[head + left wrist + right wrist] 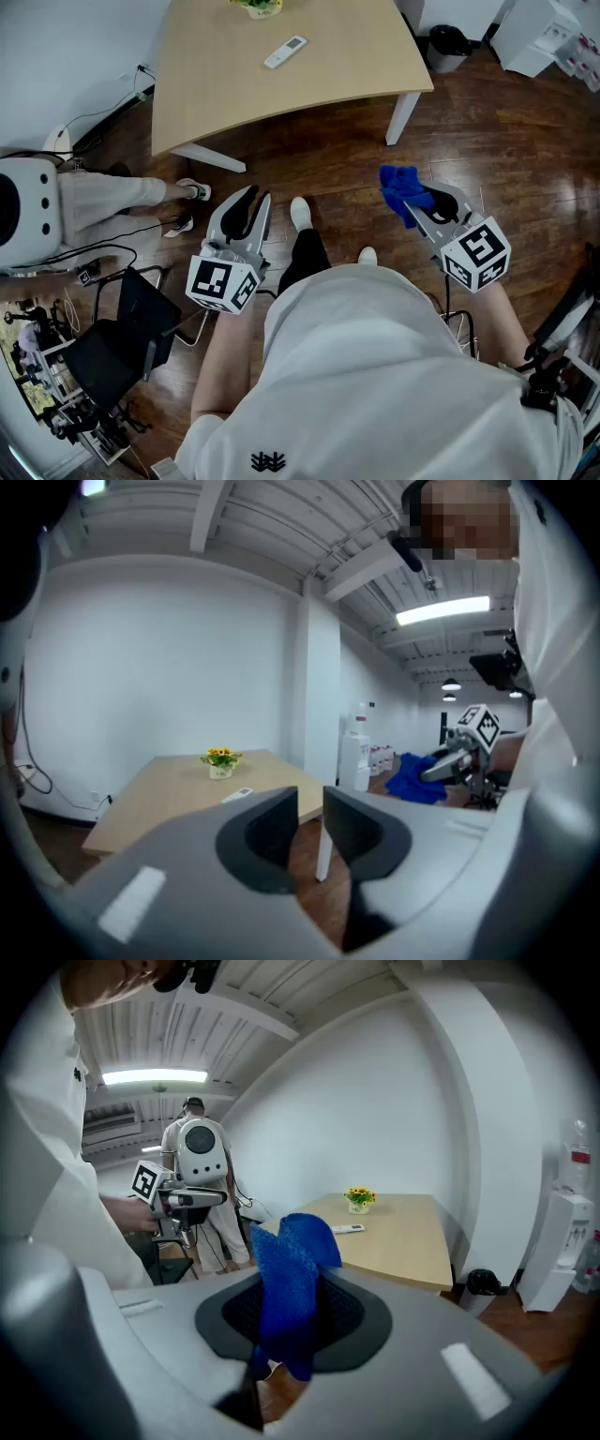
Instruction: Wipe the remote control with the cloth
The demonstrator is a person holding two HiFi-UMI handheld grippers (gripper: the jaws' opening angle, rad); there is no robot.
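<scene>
The white remote control (pixel 284 52) lies on the light wooden table (pixel 337 66), well ahead of both grippers; it also shows small in the left gripper view as the remote (pixel 242 795) and in the right gripper view as the remote (pixel 347 1229). My right gripper (pixel 422 202) is shut on a blue cloth (pixel 401 192), which stands bunched up between the jaws, the cloth (pixel 286 1265) filling the right gripper (pixel 292 1312). My left gripper (pixel 250 199) is shut with nothing in it, its jaws nearly touching in the left gripper view (pixel 311 808). Both hang over the wooden floor, short of the table.
A small pot of yellow flowers (pixel 255 7) stands at the table's far edge. Another person in white (pixel 112 197) with a white device (pixel 23 211) is at the left. A black chair (pixel 122 328) stands lower left, a black bin (pixel 448 42) by the table's right corner.
</scene>
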